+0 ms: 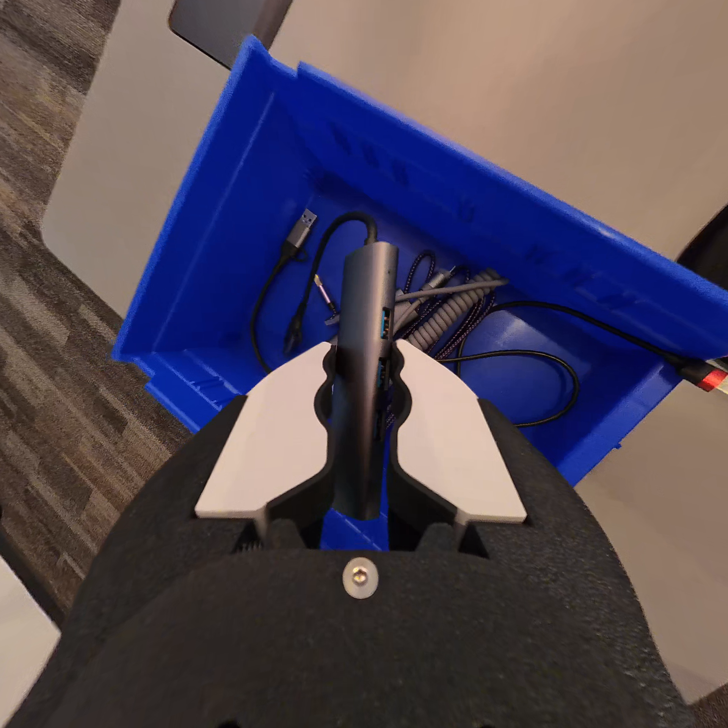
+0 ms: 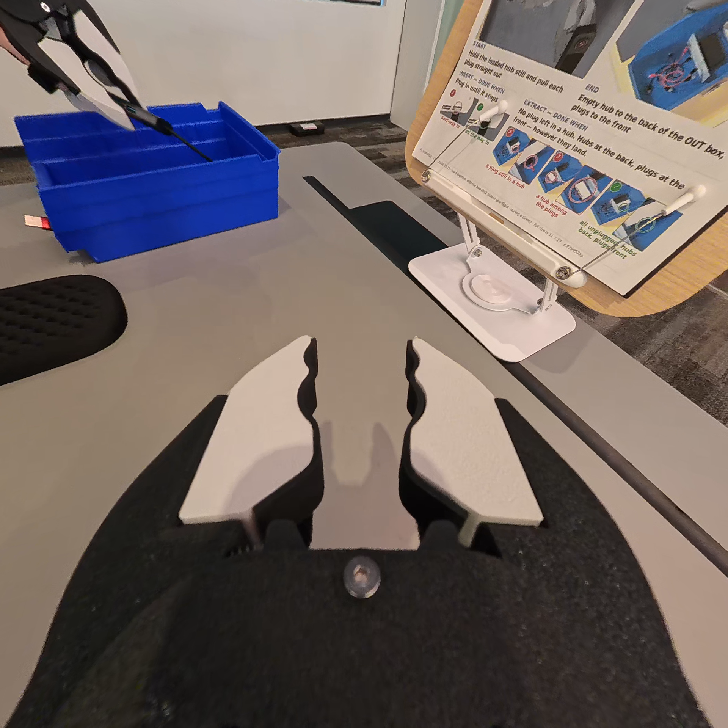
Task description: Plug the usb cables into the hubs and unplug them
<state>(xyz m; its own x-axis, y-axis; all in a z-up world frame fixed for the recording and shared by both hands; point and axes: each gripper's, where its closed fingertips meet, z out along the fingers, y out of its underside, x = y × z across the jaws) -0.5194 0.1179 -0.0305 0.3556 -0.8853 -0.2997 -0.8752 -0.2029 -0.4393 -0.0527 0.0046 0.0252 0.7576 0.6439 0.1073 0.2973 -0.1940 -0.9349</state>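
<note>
On the grey table (image 2: 346,244) a blue bin (image 1: 244,220) holds tangled cables (image 1: 453,311), above which the left gripper (image 1: 362,354) clamps the grey hub (image 1: 364,315), while the right gripper (image 2: 360,346) hovers parted, empty.

Your bin (image 2: 157,205) sits far left on the table (image 2: 275,299), cables (image 1: 453,311) inside; the stand (image 2: 492,311) is right, a pad (image 2: 51,319) near left.
</note>
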